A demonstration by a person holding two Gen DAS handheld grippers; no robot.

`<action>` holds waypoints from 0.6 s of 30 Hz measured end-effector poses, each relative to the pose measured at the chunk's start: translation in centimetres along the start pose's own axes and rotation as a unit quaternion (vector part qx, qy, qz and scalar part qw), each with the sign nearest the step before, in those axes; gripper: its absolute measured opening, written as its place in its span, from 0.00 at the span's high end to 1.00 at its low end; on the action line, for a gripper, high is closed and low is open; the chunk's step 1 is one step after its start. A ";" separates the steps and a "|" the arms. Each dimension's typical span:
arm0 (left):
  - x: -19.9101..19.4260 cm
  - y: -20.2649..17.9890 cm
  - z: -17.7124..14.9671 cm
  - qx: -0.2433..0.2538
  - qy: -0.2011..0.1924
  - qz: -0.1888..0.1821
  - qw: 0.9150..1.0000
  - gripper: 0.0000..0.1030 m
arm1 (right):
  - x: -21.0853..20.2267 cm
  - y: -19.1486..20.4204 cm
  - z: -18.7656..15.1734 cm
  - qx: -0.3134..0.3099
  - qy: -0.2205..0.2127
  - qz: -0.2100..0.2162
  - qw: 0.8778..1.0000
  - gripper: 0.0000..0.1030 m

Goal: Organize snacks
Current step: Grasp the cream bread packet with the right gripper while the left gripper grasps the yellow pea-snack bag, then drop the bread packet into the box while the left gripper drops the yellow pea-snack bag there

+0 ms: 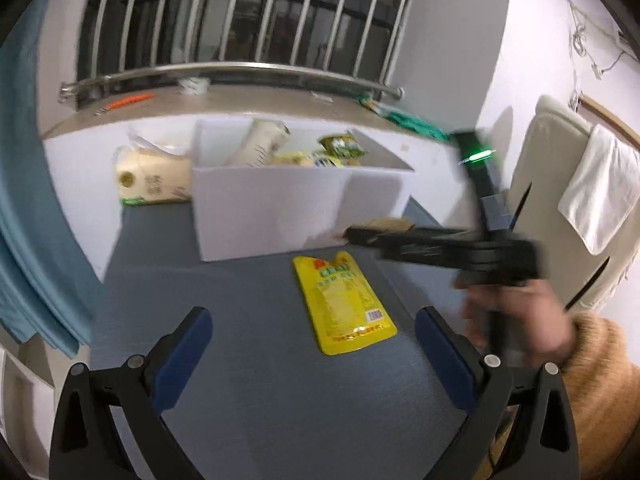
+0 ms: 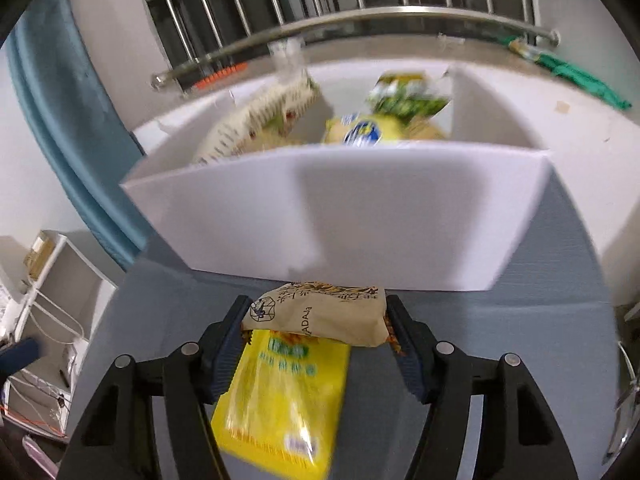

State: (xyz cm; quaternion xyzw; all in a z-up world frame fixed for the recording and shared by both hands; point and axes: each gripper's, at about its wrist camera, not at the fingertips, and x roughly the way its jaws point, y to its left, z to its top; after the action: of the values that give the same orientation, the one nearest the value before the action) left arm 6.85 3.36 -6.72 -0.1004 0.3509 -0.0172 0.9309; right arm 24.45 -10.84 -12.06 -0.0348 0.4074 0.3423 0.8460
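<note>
Beige snack packet [image 2: 320, 314]: clamped between the right gripper [image 2: 316, 332] pads, just short of the white box [image 2: 360, 208].
Yellow pouch [image 1: 344, 304]: flat on the grey table [image 1: 248, 360], ahead of the left gripper [image 1: 312, 344], whose jaws stand apart.
Advice: the packet is best lifted above the front wall before release.

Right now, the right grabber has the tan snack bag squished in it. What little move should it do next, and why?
Probably lift the tan snack bag up over the white box's near wall. The right gripper is already shut on it, just in front of that wall and above the yellow pouch, and other snacks already sit inside the box.
</note>
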 end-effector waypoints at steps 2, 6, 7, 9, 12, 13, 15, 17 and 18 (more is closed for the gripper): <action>2.1 -0.8 0.3 0.007 0.019 0.000 1.000 0.00 | -2.9 -0.8 -0.8 0.001 -0.020 0.004 1.000 0.32; 7.1 -2.4 0.8 0.011 0.062 0.003 0.998 0.00 | -7.8 -3.0 -2.6 0.020 -0.049 0.002 0.999 0.32; 8.5 -2.8 1.0 0.008 0.074 0.008 0.997 0.00 | -8.9 -3.4 -3.1 0.024 -0.056 -0.003 0.998 0.32; 11.2 -3.4 1.3 0.004 0.094 0.018 0.995 0.00 | -10.3 -3.9 -3.8 0.028 -0.062 -0.014 0.998 0.32; 14.3 -4.6 1.9 0.020 0.107 0.048 0.993 0.00 | -11.9 -5.1 -4.9 0.038 -0.071 -0.027 0.996 0.32; 15.1 -4.9 2.1 0.022 0.109 0.056 0.992 0.00 | -12.2 -5.5 -5.3 0.042 -0.072 -0.029 0.996 0.32; 16.7 -5.1 2.3 0.022 0.125 0.081 0.989 0.00 | -12.4 -5.9 -5.7 0.051 -0.072 -0.032 0.996 0.32; 17.8 -4.7 2.3 0.018 0.136 0.097 0.986 0.01 | -12.7 -6.3 -5.9 0.055 -0.072 -0.033 0.995 0.32; 18.0 -4.6 2.2 0.015 0.137 0.090 0.986 0.02 | -13.1 -6.5 -6.3 0.057 -0.072 -0.033 0.995 0.32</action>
State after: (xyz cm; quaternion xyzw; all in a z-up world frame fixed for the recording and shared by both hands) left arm 22.01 -2.57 -15.89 -0.0514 0.4826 0.0476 0.8730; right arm 18.51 -25.14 -8.36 0.0246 0.3626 0.2925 0.8845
